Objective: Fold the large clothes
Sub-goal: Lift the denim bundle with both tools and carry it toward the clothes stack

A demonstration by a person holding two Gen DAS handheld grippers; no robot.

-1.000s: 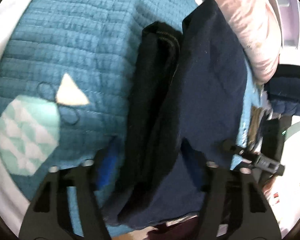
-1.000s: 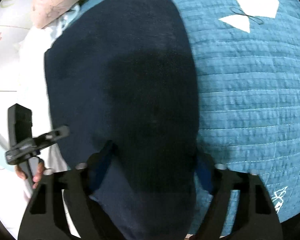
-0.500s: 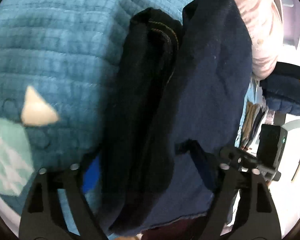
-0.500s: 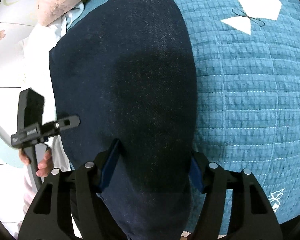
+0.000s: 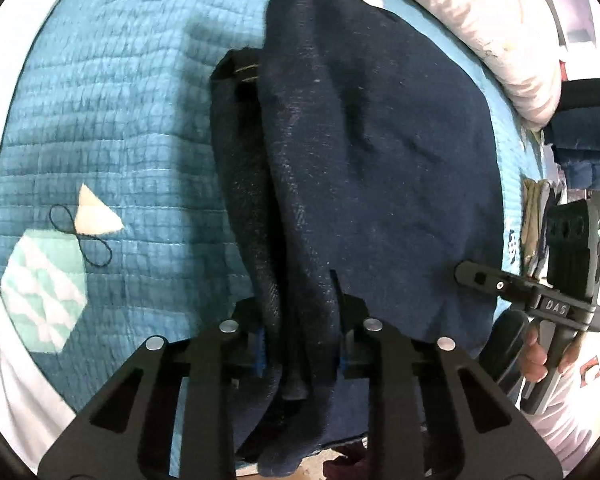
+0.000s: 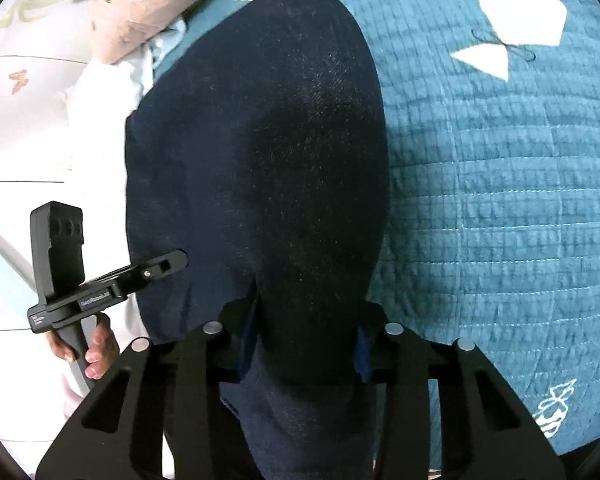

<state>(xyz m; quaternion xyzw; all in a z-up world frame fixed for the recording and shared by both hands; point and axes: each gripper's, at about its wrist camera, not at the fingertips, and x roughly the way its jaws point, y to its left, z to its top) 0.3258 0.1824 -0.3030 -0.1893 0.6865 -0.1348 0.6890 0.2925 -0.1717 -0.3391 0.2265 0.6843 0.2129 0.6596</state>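
Denim everywhere: dark navy trousers [image 5: 372, 168] lie folded lengthwise on the bed, over a quilted teal bedspread [image 5: 112, 120] with white and mint patches stitched into it. No box or basket shows in either view; the bedspread carries the lot.

From the left wrist view, the left gripper [image 5: 300, 344] has just been closing, and its fingers are now clamped on a bunched thickness of the trousers at the near end, several layers of cloth pinched upright between the blue pads. A darker fold with tan stitching sits along the left edge of the garment.

Over to the right wrist view: the right gripper [image 6: 306, 344] has likewise just been closing, and its fingers squeeze the near end of the trousers, cloth filling the gap between them.

A pink pillow [image 5: 492, 20] lies at the far end, touching the trousers' top corner. Each view catches the other gripper off to its side, held in a hand [image 6: 96, 350].
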